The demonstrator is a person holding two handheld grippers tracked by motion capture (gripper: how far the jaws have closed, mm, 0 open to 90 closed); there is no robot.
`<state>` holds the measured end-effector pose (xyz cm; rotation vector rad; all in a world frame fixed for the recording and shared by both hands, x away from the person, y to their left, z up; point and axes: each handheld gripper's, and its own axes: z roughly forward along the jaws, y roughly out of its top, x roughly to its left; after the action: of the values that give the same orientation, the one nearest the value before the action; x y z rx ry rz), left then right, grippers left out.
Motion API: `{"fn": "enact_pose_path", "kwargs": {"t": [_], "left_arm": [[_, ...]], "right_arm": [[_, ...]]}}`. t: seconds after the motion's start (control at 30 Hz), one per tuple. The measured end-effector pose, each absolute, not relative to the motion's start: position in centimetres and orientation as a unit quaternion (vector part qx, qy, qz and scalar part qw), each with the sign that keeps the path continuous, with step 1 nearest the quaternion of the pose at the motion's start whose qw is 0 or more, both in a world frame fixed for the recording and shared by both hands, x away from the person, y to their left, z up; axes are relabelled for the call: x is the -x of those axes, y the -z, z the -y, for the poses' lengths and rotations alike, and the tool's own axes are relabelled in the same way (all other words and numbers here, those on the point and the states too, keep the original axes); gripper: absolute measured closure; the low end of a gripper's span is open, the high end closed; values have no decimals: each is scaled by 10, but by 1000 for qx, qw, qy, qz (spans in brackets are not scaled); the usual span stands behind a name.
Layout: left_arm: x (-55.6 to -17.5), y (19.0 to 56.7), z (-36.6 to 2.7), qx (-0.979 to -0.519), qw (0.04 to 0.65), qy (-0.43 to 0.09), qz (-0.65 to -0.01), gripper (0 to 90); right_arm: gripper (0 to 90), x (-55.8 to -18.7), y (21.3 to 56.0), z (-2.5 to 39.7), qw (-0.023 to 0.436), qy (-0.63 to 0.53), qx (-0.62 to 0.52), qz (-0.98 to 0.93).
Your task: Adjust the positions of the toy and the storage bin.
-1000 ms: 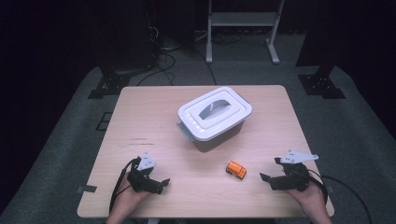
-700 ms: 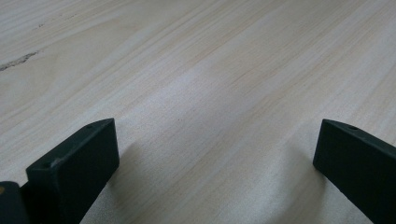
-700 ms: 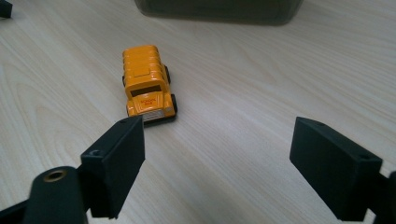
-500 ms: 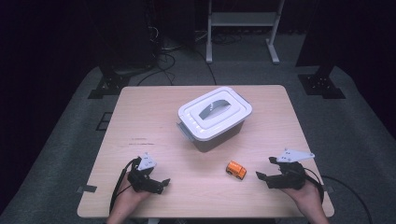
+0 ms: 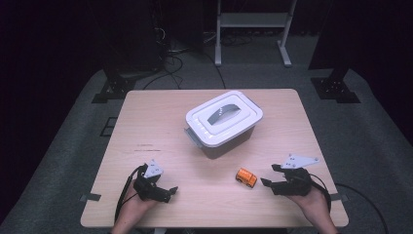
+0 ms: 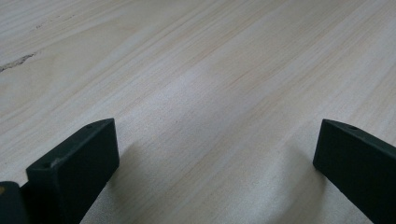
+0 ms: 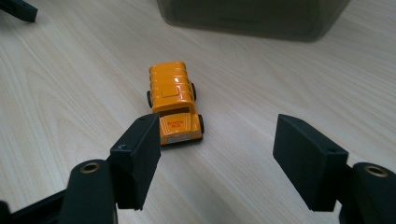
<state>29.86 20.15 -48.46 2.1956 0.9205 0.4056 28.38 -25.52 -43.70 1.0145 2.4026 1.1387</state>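
Orange toy school bus (image 5: 246, 177) is seen lying loose on the wooden table (image 5: 160, 112), at about 5 o'clock from the lidded plastic storage box (image 5: 223, 123), near it but apart. Nothing is gripped yet. The right gripper (image 5: 271, 175) is held at the table's 4 o'clock edge, just beside the bus, at the bus's 3 o'clock in the high view. In the right gripper view its jaws are spread wide, and the bus (image 7: 174, 103) is seen just ahead of them, closer to the left jaw, front end toward the camera, not yet between the pads; whether the left jaw touches the bus cannot be told. The dark wall of the box (image 7: 252, 16) is seen beyond the bus at 12 o'clock.

The left gripper (image 5: 165, 192) is rested at the table's 7 o'clock, well apart from bus and box. In the left gripper view its jaws are wide apart with bare wood between them.

The box lid is seen closed, grey handle on top, untouched.

Progress judged: very early, at the approach stage. Work done so far: right gripper lined up roughly on the bus. Left to do, as judged: jaws to be brought around the bus and closed, bus lifted; lid probably to be removed if the bus is meant for the box.
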Motion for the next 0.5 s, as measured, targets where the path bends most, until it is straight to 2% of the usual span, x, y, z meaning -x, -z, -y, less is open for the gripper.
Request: {"fn": "enact_pose_path", "kwargs": {"t": [0.5], "left_arm": [[-299, 485, -201, -850, 356, -157, -356, 0]], "right_arm": [[414, -294, 440, 235, 124, -404, -334, -842]]}}
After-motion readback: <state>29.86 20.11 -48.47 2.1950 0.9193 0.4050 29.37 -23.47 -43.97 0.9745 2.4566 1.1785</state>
